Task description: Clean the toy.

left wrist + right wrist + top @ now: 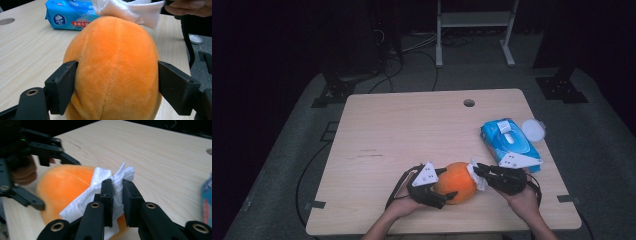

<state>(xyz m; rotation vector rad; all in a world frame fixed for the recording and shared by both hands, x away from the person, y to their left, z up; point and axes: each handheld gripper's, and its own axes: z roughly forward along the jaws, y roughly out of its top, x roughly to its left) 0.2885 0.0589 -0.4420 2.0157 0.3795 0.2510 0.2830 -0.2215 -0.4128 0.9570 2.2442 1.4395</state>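
Observation:
An orange plush ball (pixel 455 182) lies near the front edge of the wooden table (pixel 412 130). My left gripper (pixel 451 183) clamps it from the left; in the left gripper view its two black pads (pixel 63 85) press into the sides of the plush (pixel 115 70). My right gripper (pixel 476 169) comes in from the right, shut on a crumpled white wipe (pixel 475 176). In the right gripper view the jaws (pixel 117 187) pinch the wipe (pixel 82 205), which lies against the top of the orange plush (pixel 62 187). The wipe (pixel 130 11) drapes over the far end of the plush.
A blue pack of wet wipes (pixel 510 142) lies at the table's right side, with a round white lid (pixel 533 130) beside it at the edge. A cable hole (pixel 469 103) sits near the far edge. Beyond the table stand a metal rack and cables on the floor.

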